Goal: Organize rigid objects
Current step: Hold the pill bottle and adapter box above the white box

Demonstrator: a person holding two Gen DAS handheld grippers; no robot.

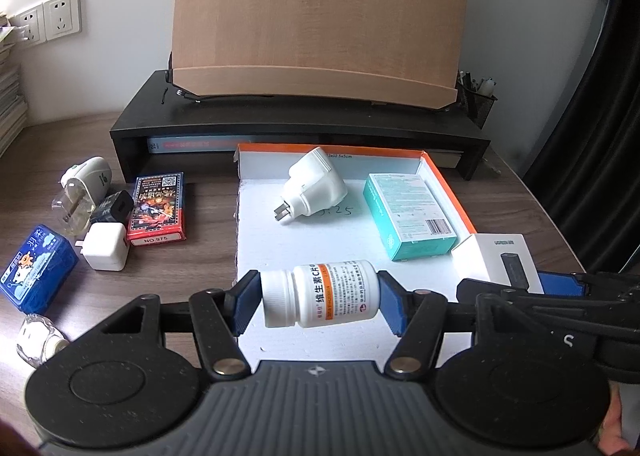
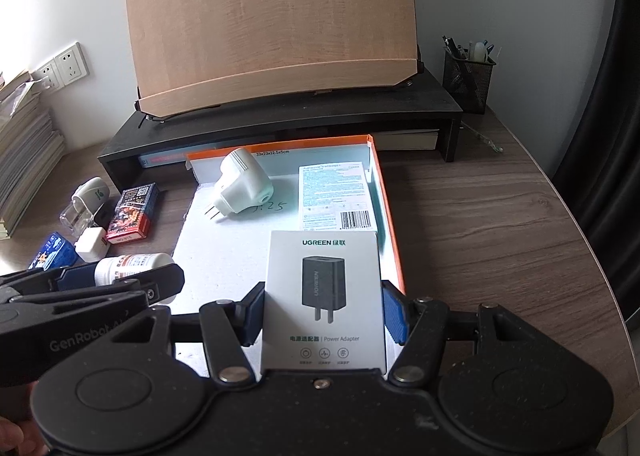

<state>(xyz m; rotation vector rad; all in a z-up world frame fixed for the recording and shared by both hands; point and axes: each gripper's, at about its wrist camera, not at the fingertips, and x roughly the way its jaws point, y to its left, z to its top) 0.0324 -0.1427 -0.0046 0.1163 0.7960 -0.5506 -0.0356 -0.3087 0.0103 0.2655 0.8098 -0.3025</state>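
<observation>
Left gripper (image 1: 318, 298) clamped on a white pill bottle (image 1: 320, 293), held sideways over the near edge of the tray (image 1: 260, 240): ribbed cap against the left pad, base against the right, label with an orange band and black print facing up. Jaws partly closed, pressing both ends.

Right gripper (image 2: 323, 316) gripping a white charger box (image 2: 323, 296), flat and face up, printed with a black plug picture, green "UGREEN" lettering and "Power Adapter". Blue pads against both long sides, jaws about half open around it. Held over the tray's near right corner, beside the orange rim.

Inside the tray: white plug adapter (image 1: 314, 185) near the back, prongs toward the camera; teal box (image 1: 408, 215) along the right wall.

Left of the tray on the desk (image 2: 480, 223): red card deck (image 1: 158, 211), white cube charger (image 1: 106, 252), black charger (image 1: 114, 207), blue pack (image 1: 34, 272).
</observation>
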